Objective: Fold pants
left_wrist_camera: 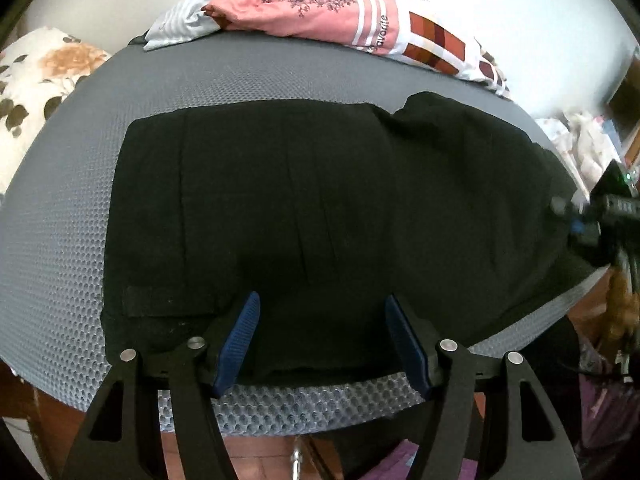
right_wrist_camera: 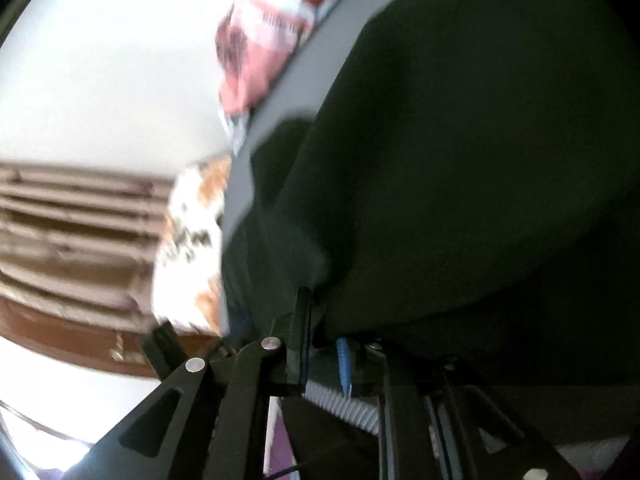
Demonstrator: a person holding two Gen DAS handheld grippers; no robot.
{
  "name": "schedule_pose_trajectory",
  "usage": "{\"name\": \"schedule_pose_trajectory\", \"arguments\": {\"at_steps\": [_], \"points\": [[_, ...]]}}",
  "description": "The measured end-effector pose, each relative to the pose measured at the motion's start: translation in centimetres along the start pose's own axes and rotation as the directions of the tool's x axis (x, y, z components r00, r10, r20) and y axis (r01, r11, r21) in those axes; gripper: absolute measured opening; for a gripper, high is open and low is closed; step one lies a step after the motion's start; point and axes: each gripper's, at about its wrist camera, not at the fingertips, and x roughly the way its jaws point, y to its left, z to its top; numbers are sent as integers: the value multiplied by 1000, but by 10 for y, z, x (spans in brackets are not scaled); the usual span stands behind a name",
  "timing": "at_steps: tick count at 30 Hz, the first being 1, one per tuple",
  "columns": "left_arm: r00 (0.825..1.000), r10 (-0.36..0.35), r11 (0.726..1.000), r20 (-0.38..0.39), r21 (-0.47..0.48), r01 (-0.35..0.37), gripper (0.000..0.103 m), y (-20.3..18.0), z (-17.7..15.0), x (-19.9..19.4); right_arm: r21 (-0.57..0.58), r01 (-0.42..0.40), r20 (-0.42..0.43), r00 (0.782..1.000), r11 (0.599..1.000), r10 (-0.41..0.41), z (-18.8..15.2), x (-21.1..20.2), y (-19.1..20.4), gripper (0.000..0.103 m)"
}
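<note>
Black pants (left_wrist_camera: pixel 320 184) lie folded flat on a grey mesh pad (left_wrist_camera: pixel 60 260). My left gripper (left_wrist_camera: pixel 323 304) hovers over their near edge, its blue pads (left_wrist_camera: pixel 240 340) wide apart and open with nothing pinched. At the pants' right end sits my right gripper (left_wrist_camera: pixel 580 220), blurred. In the right wrist view the black pants (right_wrist_camera: pixel 460 160) fill the right side and drape over the tips of the right gripper (right_wrist_camera: pixel 324 344). Its jaws stand a narrow gap apart. Blur and dark cloth hide whether the pads press on the fabric.
Pink and striped clothes (left_wrist_camera: pixel 320 4) are piled at the pad's far edge. A floral pillow (left_wrist_camera: pixel 36 80) lies at the left and loose clutter (left_wrist_camera: pixel 580 148) at the right. The pad's near edge drops to a tiled floor. Brown wooden furniture (right_wrist_camera: pixel 72 232) shows beyond the pillow.
</note>
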Motion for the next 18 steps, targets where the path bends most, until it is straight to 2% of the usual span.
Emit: {"name": "schedule_pose_trajectory", "arguments": {"at_steps": [2,5,7,9,11,12,16,18], "points": [[1000,-2,1000,-5,-4,2,66,2,-1,-1,33,-35,83,996,999,32,22,-28,-18,14],[1000,11,1000,-16,8,-11,66,0,0,2,87,-46,220,975,995,26,59,-75,-52,15],[1000,17,1000,-20,9,-17,66,-2,2,4,144,-47,295,955,988,3,84,-107,-81,15],[1000,14,1000,-24,0,-14,66,-1,3,4,195,-17,371,927,981,-58,104,-137,-106,15],[1000,11,1000,-26,-14,-12,66,0,4,4,222,2,423,901,975,-98,116,-160,-123,15],[1000,12,1000,-27,-15,-12,66,0,4,4,246,12,459,879,969,-127,123,-177,-136,12],[999,29,1000,-33,3,-29,66,-3,4,5,281,16,517,840,960,-165,130,-219,-156,6],[999,32,999,-36,9,-32,66,-3,5,5,263,25,533,830,965,-166,128,-236,-155,5]]}}
